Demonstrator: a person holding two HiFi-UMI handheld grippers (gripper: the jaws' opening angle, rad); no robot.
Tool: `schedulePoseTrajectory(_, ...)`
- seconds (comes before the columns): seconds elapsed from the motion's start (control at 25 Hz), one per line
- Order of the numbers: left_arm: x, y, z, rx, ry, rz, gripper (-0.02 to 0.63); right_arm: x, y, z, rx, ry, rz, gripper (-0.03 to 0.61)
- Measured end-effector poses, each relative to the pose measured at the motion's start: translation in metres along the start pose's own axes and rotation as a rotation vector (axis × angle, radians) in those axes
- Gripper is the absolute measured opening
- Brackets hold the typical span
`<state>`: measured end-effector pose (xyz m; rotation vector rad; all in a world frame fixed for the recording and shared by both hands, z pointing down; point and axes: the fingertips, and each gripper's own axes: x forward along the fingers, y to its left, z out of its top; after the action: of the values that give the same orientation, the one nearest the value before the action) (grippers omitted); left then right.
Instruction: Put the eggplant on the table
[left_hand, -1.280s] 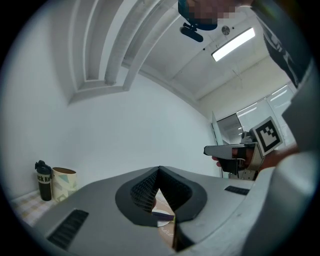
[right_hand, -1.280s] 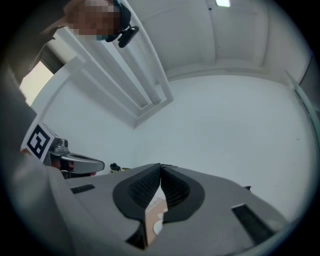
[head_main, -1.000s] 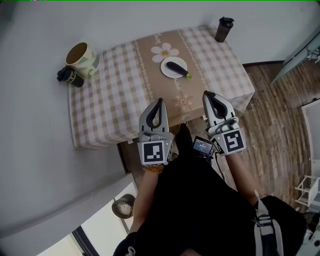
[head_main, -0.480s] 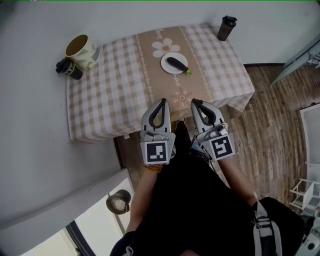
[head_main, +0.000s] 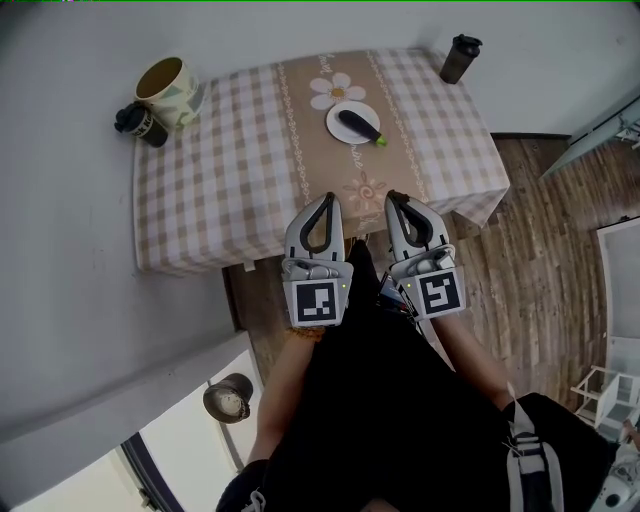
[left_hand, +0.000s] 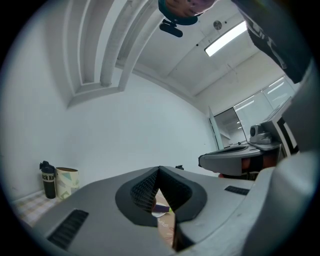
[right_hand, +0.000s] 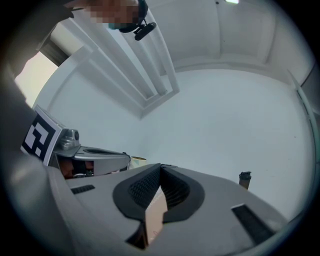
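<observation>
Eggplant (head_main: 358, 125) on plate (head_main: 335, 117), checked-cloth table (head_main: 220, 170), wood floor (head_main: 545, 230)

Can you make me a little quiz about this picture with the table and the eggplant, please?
1. Pick one: where is the eggplant? A in a basket, B on the white plate, C in a drawer.
2. True or false: the left gripper and the right gripper are both shut and empty.
3. What stands beside the cup at the far left corner of the table?
Key: 1 B. 2 true. 3 a black bottle.
</observation>
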<state>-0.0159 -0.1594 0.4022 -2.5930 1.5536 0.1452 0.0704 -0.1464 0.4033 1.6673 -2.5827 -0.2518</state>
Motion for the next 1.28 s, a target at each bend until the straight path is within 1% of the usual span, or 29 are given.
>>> schedulePoseTrajectory(0.6,0.002,-0.005,-0.002,-0.009,-0.003,-0.002,0.003,-0.006,-0.014,-0.006,-0.005,0.017,-0.01,0.003)
schedulePoseTrajectory(0.84,0.002,-0.009,-0.003,0.002,0.006,-0.009,0.003,-0.008,-0.014,-0.005,-0.007,0.015,0.007,0.003)
schedulePoseTrajectory(1.12,-0.002,-0.014,-0.005,-0.008,0.005,-0.006,0.003,-0.013,-0.014,-0.011,-0.009,0.026,0.019,0.003)
schedulePoseTrajectory(1.28,-0.001,-0.021,-0.007,-0.002,0.011,-0.02,0.003,-0.016,-0.015,-0.015,0.002,0.033,0.021,0.002)
